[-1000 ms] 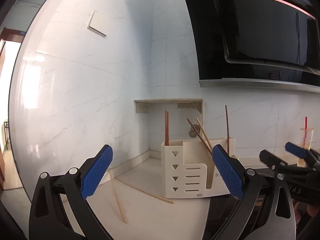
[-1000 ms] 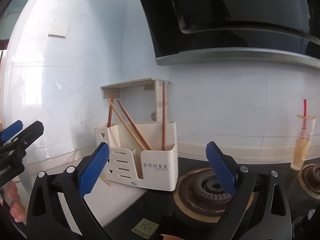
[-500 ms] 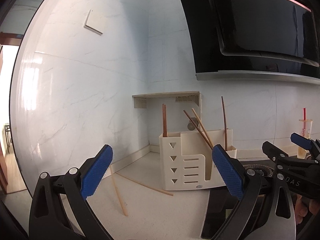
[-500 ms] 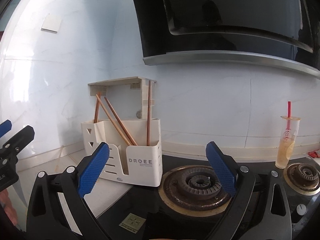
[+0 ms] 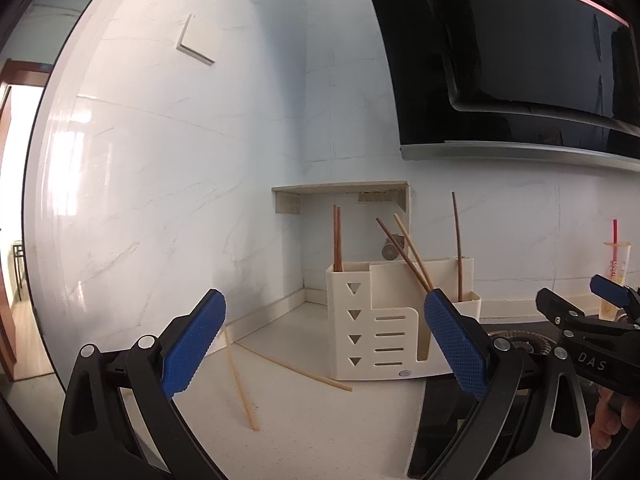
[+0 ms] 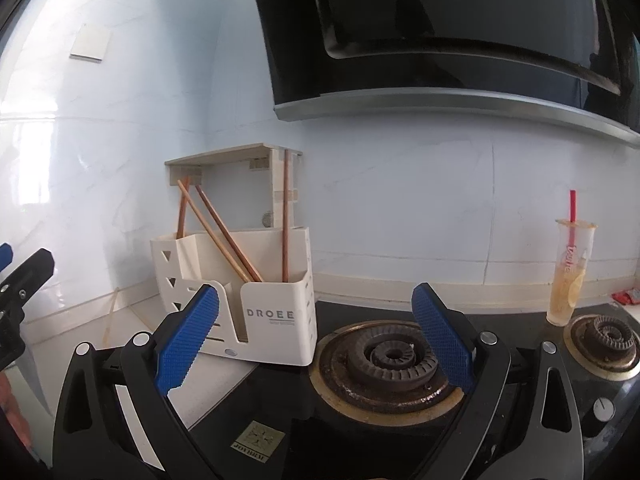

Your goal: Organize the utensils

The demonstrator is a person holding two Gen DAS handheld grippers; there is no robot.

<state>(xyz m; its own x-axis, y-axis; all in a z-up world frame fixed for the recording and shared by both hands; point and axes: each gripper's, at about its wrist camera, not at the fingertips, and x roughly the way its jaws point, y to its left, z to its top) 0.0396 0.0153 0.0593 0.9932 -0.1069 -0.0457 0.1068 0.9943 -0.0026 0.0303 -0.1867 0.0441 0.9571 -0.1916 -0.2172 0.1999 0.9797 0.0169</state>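
we find the black range hood (image 6: pixel 460 20) taking up the upper right of both views, set against a white marbled wall (image 5: pixel 160 160). below it the black gas hob (image 6: pixel 400 412) carries two burners; the nearer burner (image 6: pixel 390 358) sits between the fingers in the right wrist view. the pale countertop (image 5: pixel 320 420) runs left of the hob into the corner.

we record the cream utensil holder (image 5: pixel 376 324), marked droee on its front, standing on the countertop at the hob's left edge, under a small wall shelf (image 5: pixel 340 188). five brown chopsticks (image 5: pixel 337 238) stand in it: two upright together in the far left compartment, two leaning crossed in the middle, one upright at the right end.

two loose chopsticks (image 5: pixel 240 380) lie flat on the countertop left of the holder, well apart from both tools. one runs along the wall base toward us; the other (image 5: pixel 310 372) ends near the holder's lower front corner, and we cannot tell whether it touches.

a plastic drink cup (image 6: pixel 570 272) with a red straw stands by the back wall between the two burners.

the left gripper (image 5: pixel 324 344) hangs above the countertop with its blue pads spread wide and nothing between them. the right gripper (image 6: pixel 316 336) hangs above the hob, likewise wide and empty.
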